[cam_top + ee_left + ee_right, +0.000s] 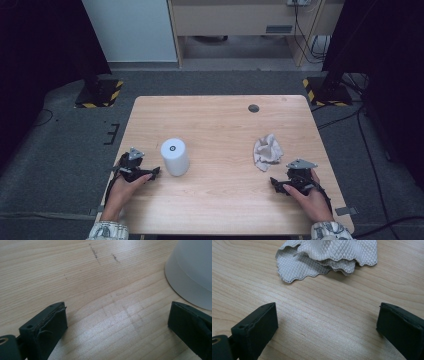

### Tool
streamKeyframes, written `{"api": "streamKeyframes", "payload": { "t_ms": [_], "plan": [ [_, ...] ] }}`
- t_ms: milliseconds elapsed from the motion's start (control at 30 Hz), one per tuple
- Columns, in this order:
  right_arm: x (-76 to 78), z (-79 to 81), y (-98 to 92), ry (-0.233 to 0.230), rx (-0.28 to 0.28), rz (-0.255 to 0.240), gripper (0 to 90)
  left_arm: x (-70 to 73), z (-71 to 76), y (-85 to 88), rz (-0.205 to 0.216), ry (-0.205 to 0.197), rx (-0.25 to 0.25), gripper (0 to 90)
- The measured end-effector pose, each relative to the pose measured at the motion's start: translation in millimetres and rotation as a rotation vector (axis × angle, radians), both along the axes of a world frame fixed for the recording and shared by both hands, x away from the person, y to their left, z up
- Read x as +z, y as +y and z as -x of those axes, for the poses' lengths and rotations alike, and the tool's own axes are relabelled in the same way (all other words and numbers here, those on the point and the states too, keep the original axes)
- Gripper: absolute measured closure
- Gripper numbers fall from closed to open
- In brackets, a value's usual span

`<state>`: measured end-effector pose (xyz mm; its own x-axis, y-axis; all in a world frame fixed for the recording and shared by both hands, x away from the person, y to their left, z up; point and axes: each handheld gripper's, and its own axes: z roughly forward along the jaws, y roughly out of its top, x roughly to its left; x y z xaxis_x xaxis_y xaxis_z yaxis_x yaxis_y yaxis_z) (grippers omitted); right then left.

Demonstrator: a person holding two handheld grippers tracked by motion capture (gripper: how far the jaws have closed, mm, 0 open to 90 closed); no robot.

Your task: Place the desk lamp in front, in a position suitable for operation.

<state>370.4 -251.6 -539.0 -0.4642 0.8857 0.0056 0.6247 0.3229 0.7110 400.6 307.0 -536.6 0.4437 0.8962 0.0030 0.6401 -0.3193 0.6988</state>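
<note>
High view. The left gripper [151,173] and the right gripper [274,182] rest low over the wooden table [220,200], one near each front corner, each in a hand. A white cylinder [175,157] stands upright just beyond the left gripper's fingertips, apart from them. A crumpled whitish cloth [267,151] lies just ahead of the right gripper, likewise untouched. The step in hand appears to be the approach: nothing is gripped yet. A likely next move is for the right gripper to advance and close on a raised fold of the cloth, while the left closes in on the cylinder to steady it; this is a judgement only.

Left gripper view. The left gripper [117,322] has its jaws wide, with bare table between them. The cylinder's smooth matte white wall [192,270] rises beyond the right-hand finger [190,325], close to it but not touching. Faint dark scuffs [95,252] mark the wood farther ahead.

Right gripper view. The right gripper [327,322] also stands wide and empty. The cloth [329,255] lies ahead of both fingers, clear of them: quilted diamond texture, scalloped stitched edge, several layers folded loosely over one another.
</note>
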Motion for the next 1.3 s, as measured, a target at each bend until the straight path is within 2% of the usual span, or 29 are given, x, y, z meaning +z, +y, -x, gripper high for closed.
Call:
{"api": "streamKeyframes", "payload": {
  "t_ms": [633,767,900,1000,1067,1100,1167,1233,1300],
  "plan": [
    [0.0,0.0,0.1,0.0,0.0,0.0,3.8,0.1,0.0,-0.2,0.001,0.001,0.004,1.4],
    [0.0,0.0,0.1,0.0,0.0,0.0,3.8,5.9,1.9,-0.5,-0.019,0.043,-0.009,3.0],
    [0.0,0.0,0.1,0.0,0.0,0.001,3.8,15.0,7.3,-2.7,0.017,0.022,-0.017,4.5],
    [0.0,0.0,0.1,0.0,0.0,0.0,3.8,24.4,13.7,-8.4,0.041,0.002,-0.042,4.7],
    [0.0,0.0,0.1,0.0,0.0,0.0,3.8,31.0,19.6,-14.8,0.056,-0.008,-0.078,5.4],
    [0.0,0.0,0.1,0.0,0.0,0.0,3.8,31.0,19.6,-14.8,0.056,-0.008,-0.078,5.6],
    [0.0,0.0,0.0,0.001,0.001,0.0,3.8,38.3,27.9,-25.3,0.05,-0.018,-0.133,5.9],
    [0.0,0.0,0.1,0.0,0.0,0.001,3.8,42.8,33.1,-31.3,0.045,-0.038,-0.16,6.0],
    [0.0,0.0,0.1,0.0,0.0,0.001,3.8,46.4,37.0,-34.7,0.067,-0.048,-0.177,5.4]
  ]
}}
